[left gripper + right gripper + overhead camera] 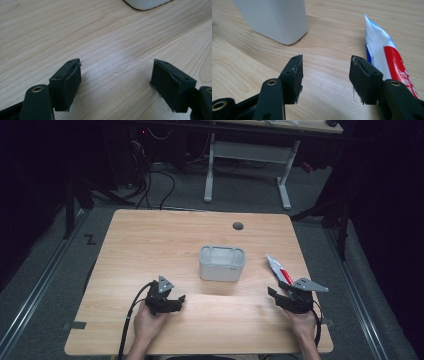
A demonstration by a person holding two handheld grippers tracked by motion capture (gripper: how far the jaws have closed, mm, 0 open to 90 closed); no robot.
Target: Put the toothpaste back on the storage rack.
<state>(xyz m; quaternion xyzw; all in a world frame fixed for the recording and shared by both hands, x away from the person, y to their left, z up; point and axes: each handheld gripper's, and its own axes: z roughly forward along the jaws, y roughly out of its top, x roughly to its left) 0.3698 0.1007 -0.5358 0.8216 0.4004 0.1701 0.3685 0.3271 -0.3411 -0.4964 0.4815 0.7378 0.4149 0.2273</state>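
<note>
Pale wooden table (pixel 150 250) is seen bearing a toothpaste tube (pixel 279 270) just beyond the right gripper (pixel 280 296), whose jaws are spread and empty, its long axis running near-to-far, right of the white container (pixel 222 263).

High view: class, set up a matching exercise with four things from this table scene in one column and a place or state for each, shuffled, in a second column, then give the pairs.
1. white rounded plastic container
2. white, red and blue toothpaste tube
3. left tongs
4. small dark round hole in the wooden table

A. near the far edge
B. open over bare wood
C. mid-table
D. lying beside the right tongs

Pairs: 1-C, 2-D, 3-B, 4-A
</note>
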